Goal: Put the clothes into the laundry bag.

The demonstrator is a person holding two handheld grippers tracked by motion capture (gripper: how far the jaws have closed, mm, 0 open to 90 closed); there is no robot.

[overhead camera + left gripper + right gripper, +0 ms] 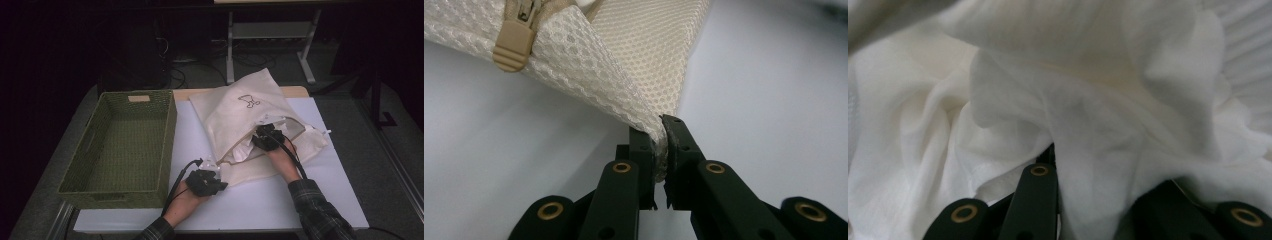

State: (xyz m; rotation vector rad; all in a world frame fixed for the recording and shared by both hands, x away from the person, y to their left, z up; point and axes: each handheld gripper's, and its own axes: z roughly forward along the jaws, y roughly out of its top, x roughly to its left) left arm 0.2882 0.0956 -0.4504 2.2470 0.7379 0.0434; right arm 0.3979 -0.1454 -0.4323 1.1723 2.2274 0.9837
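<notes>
At bag mouth: left gripper (662, 131) fingers pinch mesh bag (634, 60) corner; right gripper (268, 136) fingers buried in white cloth (1058, 115), state unclear

A dim lab: white-topped table (280, 200), desk frame (270, 40), floor cables (175, 75).

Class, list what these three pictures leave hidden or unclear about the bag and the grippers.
- Right gripper jaw tips, right gripper view: white cloth covers them.
- Bag contents, high view: inside, mostly hidden.
- Bag logo, high view: too small.
- Zipper pull, left gripper view: top cut off.
</notes>
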